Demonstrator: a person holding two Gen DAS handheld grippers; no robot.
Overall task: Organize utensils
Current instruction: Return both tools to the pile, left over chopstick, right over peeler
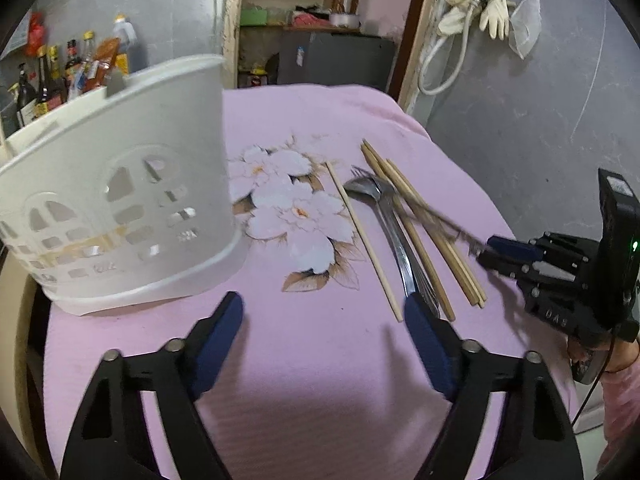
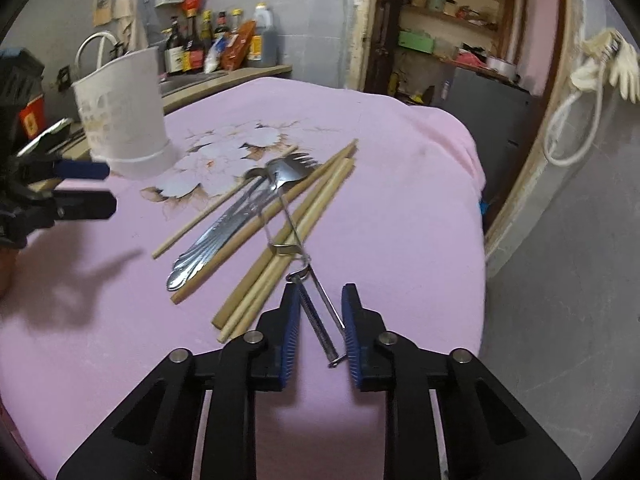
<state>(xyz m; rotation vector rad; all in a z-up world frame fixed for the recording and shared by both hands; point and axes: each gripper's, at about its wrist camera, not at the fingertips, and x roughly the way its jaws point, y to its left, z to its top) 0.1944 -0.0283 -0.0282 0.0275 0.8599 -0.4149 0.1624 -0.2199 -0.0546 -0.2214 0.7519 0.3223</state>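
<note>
Your pink floral tablecloth (image 2: 400, 200) carries chopsticks (image 2: 280, 248), spoon (image 2: 224, 232), white holder (image 2: 124, 120); right gripper (image 2: 320, 320) clasps a peeler (image 2: 320, 320), left gripper (image 1: 320, 328) gapes empty; grey walls (image 1: 540, 120).

My left wrist camera looks down along my left gripper (image 1: 322, 322) near the table (image 1: 320, 360); my right wrist camera likewise; both share the chopsticks (image 2: 256, 292).
</note>
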